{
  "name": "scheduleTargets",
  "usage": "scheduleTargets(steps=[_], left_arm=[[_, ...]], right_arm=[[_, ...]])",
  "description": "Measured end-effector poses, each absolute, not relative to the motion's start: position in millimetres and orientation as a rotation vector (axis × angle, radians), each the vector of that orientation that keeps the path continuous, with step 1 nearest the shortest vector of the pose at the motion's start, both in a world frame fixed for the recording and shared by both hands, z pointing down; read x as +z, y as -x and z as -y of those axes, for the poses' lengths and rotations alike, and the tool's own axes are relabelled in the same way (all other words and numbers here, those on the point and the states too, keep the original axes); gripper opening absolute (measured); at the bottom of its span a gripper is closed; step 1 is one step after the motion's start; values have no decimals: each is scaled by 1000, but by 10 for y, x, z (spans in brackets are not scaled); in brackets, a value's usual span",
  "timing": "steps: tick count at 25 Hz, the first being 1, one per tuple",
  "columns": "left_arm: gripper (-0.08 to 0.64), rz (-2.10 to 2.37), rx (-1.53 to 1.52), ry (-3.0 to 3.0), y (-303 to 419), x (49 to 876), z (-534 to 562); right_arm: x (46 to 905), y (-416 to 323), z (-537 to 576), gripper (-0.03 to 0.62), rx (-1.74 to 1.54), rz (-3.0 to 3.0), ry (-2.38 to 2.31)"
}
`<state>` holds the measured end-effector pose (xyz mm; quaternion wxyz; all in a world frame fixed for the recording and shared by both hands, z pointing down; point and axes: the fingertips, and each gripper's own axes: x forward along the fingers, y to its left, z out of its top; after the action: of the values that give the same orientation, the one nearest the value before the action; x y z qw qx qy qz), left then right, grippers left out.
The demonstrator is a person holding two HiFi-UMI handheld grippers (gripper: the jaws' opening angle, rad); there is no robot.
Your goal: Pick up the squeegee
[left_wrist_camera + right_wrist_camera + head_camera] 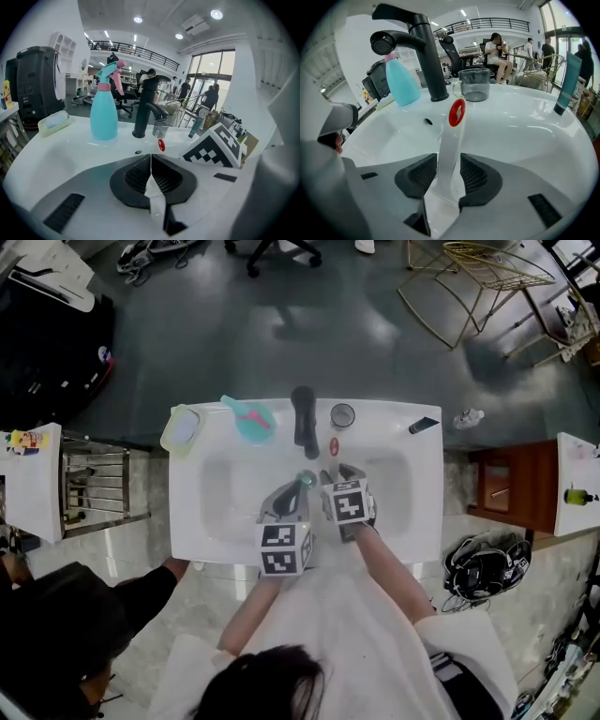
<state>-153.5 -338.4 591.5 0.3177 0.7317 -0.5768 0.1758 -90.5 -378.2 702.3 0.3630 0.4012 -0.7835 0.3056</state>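
Down into the white sink (192,521) we go, both tools over the basin. The right gripper (449,169) is angled steeply down and straddles the white plastic squeegee (451,140). Its black ribbed pads (476,176) sit close on either side of the handle with a thin gap showing, so it is released and not clamping. The squeegee lies in the basin with its red hanging loop pointing toward the black tap (423,51), and its near end is hidden under the gripper. From the head view that red tip (336,447) shows just ahead of the right gripper (333,472).

The left gripper (151,161) hangs just beside it, clenched, pads pressed together with nothing seen between them. From its own camera the squeegee's red loop (161,145) sits ahead and slightly to the right.

Along the back rim, left of the tap, stands a teal spray bottle with a pink trigger (104,112). Further left is a pale yellow-green dish holding a blue sponge (54,123). A clear glass cup (474,84) stands right of the tap.
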Motion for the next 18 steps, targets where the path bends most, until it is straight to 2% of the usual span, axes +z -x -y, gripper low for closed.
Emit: scheduleTargets(steps=[5,18], left_arm=[[28,1512,470,-1924,1570,5960,3374],[28,1514,480,-1926,1631,5961,3336]], right_arm=[[7039,931,3772,121,806,2015,-1036],[7006,935,3772,103,861,2015,-1073]])
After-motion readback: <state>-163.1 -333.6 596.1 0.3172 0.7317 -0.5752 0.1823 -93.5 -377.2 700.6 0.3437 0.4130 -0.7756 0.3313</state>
